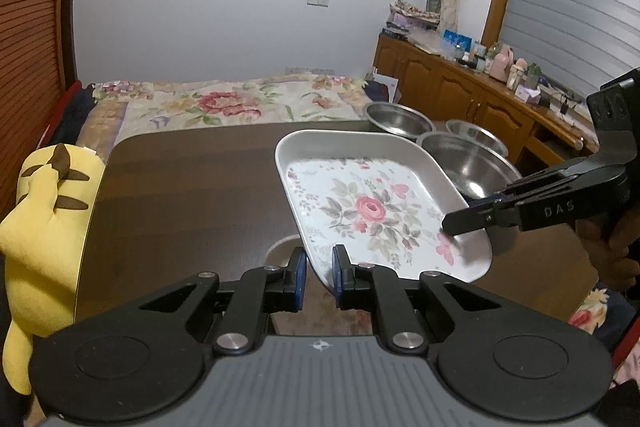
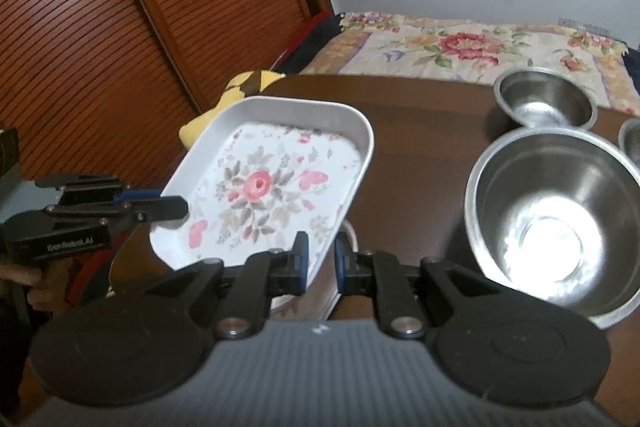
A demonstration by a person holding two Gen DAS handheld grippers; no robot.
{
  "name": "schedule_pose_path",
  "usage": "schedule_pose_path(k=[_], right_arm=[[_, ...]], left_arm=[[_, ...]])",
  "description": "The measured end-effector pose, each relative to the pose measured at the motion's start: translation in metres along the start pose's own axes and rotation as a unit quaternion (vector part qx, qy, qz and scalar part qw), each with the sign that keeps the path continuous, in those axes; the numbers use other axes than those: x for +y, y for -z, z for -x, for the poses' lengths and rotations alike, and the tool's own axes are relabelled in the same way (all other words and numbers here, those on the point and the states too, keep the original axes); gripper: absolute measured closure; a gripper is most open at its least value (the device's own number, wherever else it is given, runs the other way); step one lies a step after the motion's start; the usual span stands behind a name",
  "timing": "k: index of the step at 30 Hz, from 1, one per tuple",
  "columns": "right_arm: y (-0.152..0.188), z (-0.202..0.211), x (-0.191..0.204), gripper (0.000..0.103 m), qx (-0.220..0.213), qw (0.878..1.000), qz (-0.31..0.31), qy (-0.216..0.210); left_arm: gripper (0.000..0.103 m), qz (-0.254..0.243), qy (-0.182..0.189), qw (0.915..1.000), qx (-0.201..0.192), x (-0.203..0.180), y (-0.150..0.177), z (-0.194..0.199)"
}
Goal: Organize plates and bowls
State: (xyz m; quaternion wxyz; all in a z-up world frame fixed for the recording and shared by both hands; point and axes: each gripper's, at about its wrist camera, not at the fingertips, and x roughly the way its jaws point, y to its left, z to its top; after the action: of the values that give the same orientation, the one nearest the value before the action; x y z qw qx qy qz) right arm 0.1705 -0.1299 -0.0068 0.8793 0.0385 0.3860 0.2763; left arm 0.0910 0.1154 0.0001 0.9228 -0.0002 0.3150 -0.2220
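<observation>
A white rectangular plate with a pink rose print is held tilted above the dark wooden table. My left gripper is shut on the plate's near rim. My right gripper is shut on the opposite rim; it shows in the left wrist view too, and the left gripper shows in the right wrist view. The plate also shows in the right wrist view. Three steel bowls stand on the table's right side: a large one, a smaller one behind it and one at the frame edge. Another white dish edge lies under the plate.
A yellow plush toy leans at the table's left edge. A bed with a floral cover lies behind the table. A wooden cabinet with small items runs along the right wall. A slatted wooden door is on the left.
</observation>
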Motion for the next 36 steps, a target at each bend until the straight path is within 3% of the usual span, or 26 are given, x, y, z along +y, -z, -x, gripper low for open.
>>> schedule_pose_path(k=[11,23,36], right_arm=[[0.018,-0.003,0.001,0.088,0.014,1.000,-0.006,-0.017],[0.027,-0.008,0.004,0.088,0.016,1.000,-0.002,-0.008],[0.033,-0.005,0.010,0.086,-0.028,1.000,0.012,0.007]], left_arm=[[0.089,0.000,0.001,0.9998,0.021,0.000,0.021,0.002],[0.088,-0.015,-0.020,0.9988,0.041,-0.002,0.037,-0.009],[0.087,-0.014,-0.034,0.9988,0.032,-0.007,0.044,-0.013]])
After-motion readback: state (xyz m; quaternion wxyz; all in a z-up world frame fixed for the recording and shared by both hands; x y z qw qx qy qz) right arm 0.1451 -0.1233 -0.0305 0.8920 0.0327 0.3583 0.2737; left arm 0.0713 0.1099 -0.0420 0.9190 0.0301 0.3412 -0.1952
